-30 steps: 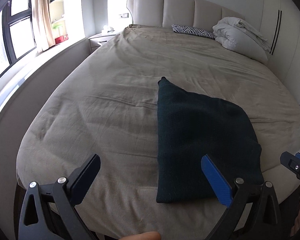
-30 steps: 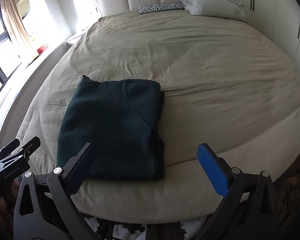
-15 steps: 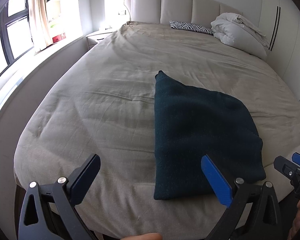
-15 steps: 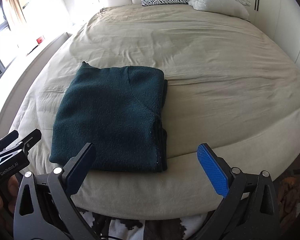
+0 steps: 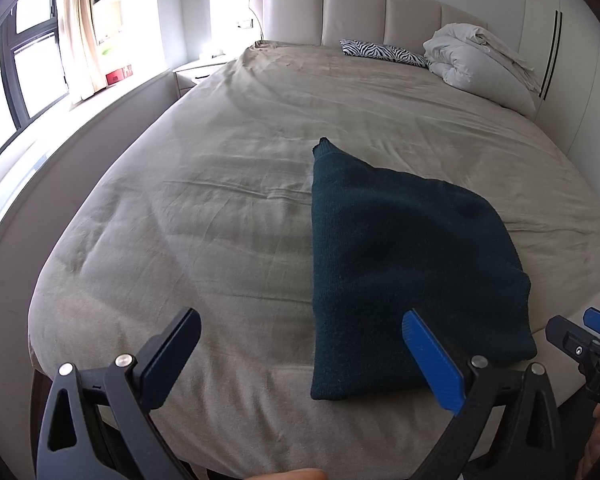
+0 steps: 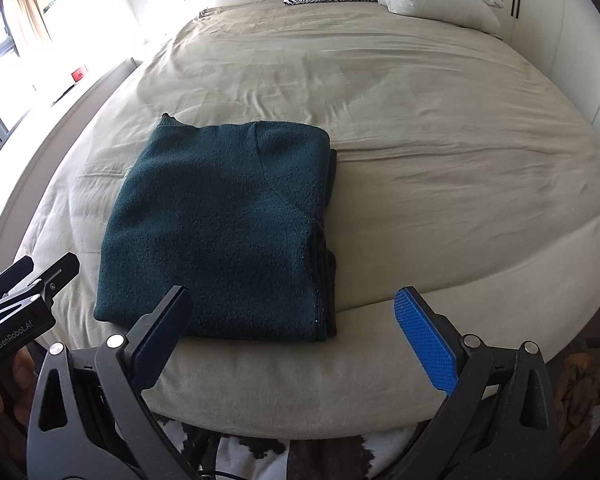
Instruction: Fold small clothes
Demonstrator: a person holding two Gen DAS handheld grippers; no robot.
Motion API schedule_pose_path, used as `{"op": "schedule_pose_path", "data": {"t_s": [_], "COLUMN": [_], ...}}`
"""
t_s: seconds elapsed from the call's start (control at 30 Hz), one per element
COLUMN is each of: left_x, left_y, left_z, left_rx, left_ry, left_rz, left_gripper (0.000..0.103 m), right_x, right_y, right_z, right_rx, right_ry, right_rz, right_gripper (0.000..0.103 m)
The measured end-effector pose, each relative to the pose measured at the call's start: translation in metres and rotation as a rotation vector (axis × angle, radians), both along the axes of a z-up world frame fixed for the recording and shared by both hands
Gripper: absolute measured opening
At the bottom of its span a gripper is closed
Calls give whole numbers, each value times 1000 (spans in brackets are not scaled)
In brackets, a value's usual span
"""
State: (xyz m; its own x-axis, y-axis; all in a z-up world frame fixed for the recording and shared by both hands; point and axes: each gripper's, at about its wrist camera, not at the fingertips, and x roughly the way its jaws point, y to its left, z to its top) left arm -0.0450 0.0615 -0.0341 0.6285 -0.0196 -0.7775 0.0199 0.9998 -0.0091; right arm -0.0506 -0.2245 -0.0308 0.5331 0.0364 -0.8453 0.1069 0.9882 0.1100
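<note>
**Bedroom, beige bed: folded green knit near the foot edge, both grippers empty**

Bedroom w/ a big bed (image 5: 228, 184) under a beige cover, padded headboard (image 5: 356, 12) at the far end, window (image 5: 24, 64) on the left. A zebra-print pillow (image 5: 384, 53) and a bundled white duvet (image 5: 480, 68) sit up by the headboard, well apart from the work.

The dark green sweater (image 6: 224, 232) lies flat on the bed close to the foot edge, already folded into a rough rectangle. Stacked layers show along its right side; a small corner pokes out at the far left.

Left gripper (image 5: 300, 360): fingers spread wide, holding nothing, hovering short of the sweater's near-left corner. Right gripper (image 6: 292, 340): fingers also wide and empty, above the near edge by the near-right corner. Neither looks to be touching the cloth.

Handling, my read: soft, thickish knit or fleece, light, limp, not slippery, not fragile. It'll sag and the layers will slide apart if picked up by one point. Best hold prob. the two near corners, one per gripper, pinching through all layers at once; the right side is bulkier, so it needs a deeper bite. If one more fold is wanted, lift the near edge low and carry it toward the far edge. Otherwise the fold looks about done.
</note>
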Motion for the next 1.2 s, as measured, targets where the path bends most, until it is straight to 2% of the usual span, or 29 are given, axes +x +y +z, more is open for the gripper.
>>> {"op": "schedule_pose_path", "data": {"t_s": [1.2], "left_x": [-1], "left_y": [-2], "left_z": [-2], "left_rx": [3], "left_ry": [2], "left_rz": [-2], "left_gripper": [103], "right_x": [-2], "right_y": [1], "right_z": [-4], "right_rx": [7], "right_ry": [6], "right_rz": [-5], "right_gripper": [103]}}
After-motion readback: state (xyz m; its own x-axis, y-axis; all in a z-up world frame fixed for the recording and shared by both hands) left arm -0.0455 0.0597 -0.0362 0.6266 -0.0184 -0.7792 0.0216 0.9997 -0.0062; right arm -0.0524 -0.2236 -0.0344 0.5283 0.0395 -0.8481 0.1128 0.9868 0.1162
